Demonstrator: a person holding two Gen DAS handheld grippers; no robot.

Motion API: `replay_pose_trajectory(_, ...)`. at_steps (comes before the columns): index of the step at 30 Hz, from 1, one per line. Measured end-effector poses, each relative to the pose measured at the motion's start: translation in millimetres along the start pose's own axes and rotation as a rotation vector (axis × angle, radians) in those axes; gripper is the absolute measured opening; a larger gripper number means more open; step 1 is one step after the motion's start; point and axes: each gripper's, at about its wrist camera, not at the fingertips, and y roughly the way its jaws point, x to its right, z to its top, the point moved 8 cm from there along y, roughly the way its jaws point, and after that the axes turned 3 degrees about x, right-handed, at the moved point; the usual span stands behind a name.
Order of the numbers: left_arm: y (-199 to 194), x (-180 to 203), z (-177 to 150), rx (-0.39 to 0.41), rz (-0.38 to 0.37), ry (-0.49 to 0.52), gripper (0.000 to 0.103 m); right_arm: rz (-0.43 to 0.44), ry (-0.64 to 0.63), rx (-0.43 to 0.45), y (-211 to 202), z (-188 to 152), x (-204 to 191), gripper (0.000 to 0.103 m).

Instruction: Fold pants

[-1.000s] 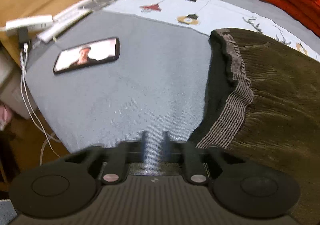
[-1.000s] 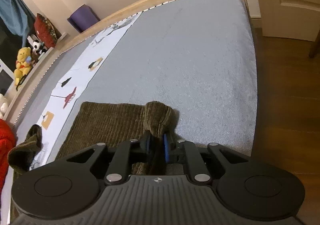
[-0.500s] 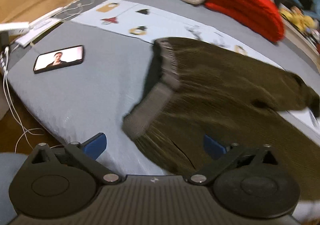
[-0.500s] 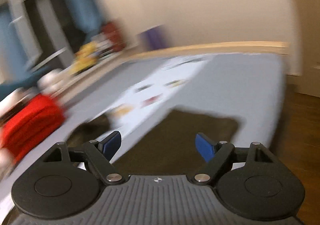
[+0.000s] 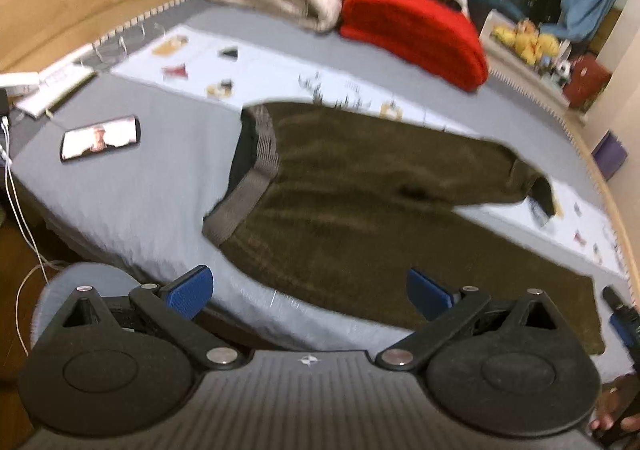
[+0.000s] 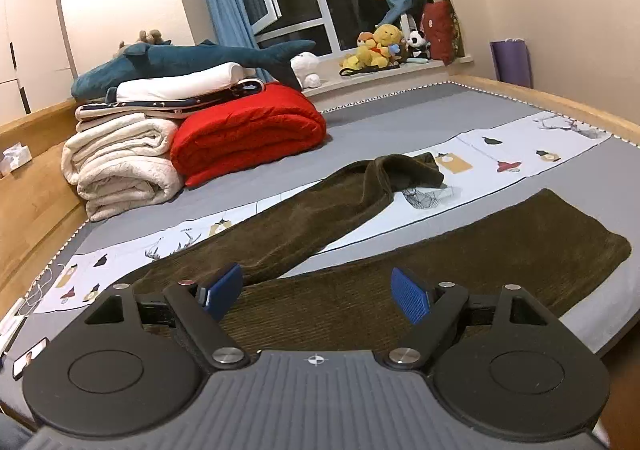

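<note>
- Dark olive corduroy pants (image 5: 360, 201) lie spread on a grey bed (image 5: 132, 189), waistband (image 5: 248, 193) toward the phone side, the two legs splayed apart.
- The far leg's cuff (image 6: 412, 169) is folded back on a white printed strip (image 6: 520, 153) that runs the length of the bed; the near leg (image 6: 500, 250) lies flat along the bed's front edge.
- The left gripper (image 5: 310, 290) hangs above the front edge near the waistband, its blue pads (image 5: 188, 290) spread wide with nothing between them.
- The right gripper (image 6: 316, 294) hangs above the near leg, its jaws likewise apart and empty.
- Both sets of jaws have just been opening.
- A lit phone (image 5: 100, 137) lies on the sheet, well apart from the waistband.
- A red quilt (image 6: 248, 129) and cream blankets (image 6: 120, 165) are stacked at the far side.
</note>
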Motion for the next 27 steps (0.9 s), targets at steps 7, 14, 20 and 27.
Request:
replay_pose_trajectory(7, -27, 26, 30, -0.052, -0.122, 0.009, 0.103, -0.036, 0.031, -0.010, 3, 5, 1, 0.083)
replay_pose_trajectory(14, -56, 61, 67, 0.081, -0.197, 0.097, 0.103, -0.057, 0.072, -0.019, 28, 11, 6, 0.083)
replay_pose_trajectory(20, -54, 79, 84, 0.129, -0.212, 0.136, 0.103, -0.072, 0.073, -0.046, 57, 15, 3, 0.083)
replay_pose_trajectory(27, -38, 82, 97, 0.163, -0.180, 0.169, 0.103, -0.053, 0.087, -0.080, 84, 11, -4, 0.083)
